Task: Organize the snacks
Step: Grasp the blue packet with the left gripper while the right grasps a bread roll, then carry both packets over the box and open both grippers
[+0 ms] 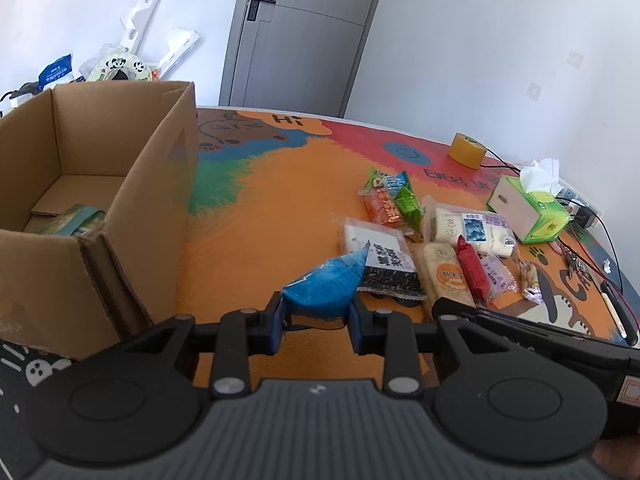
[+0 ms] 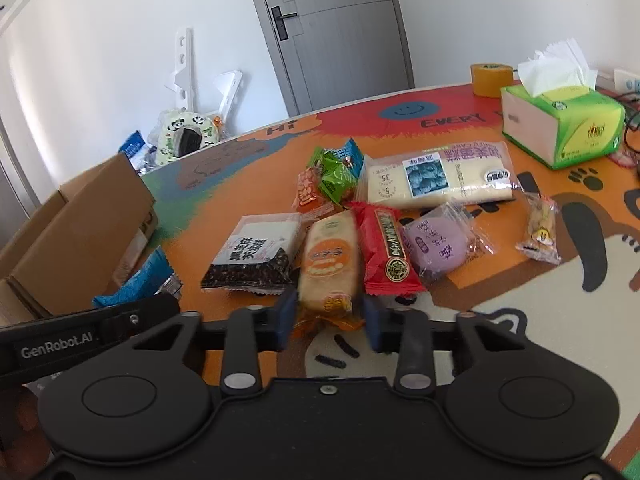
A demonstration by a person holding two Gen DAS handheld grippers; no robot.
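My left gripper [image 1: 318, 322] is shut on a blue snack packet [image 1: 326, 284] and holds it above the orange table mat, right of the open cardboard box [image 1: 120, 208]. The box holds a green packet [image 1: 76, 220]. My right gripper [image 2: 330, 322] is open, its fingers on either side of the near end of an orange-labelled cake packet [image 2: 328, 264]. Around it lie a black-and-white packet [image 2: 256, 258], a red packet [image 2: 386, 252], a purple bun [image 2: 438, 246] and a long white cake packet [image 2: 436, 178]. The blue packet also shows in the right wrist view [image 2: 136, 282].
A green tissue box [image 2: 560, 124] and a tape roll [image 2: 491, 79] stand at the table's far right. Cables and a power strip [image 1: 580, 208] lie behind them. Small green and orange packets [image 2: 328, 182] lie behind the pile. A grey door [image 1: 304, 32] is behind the table.
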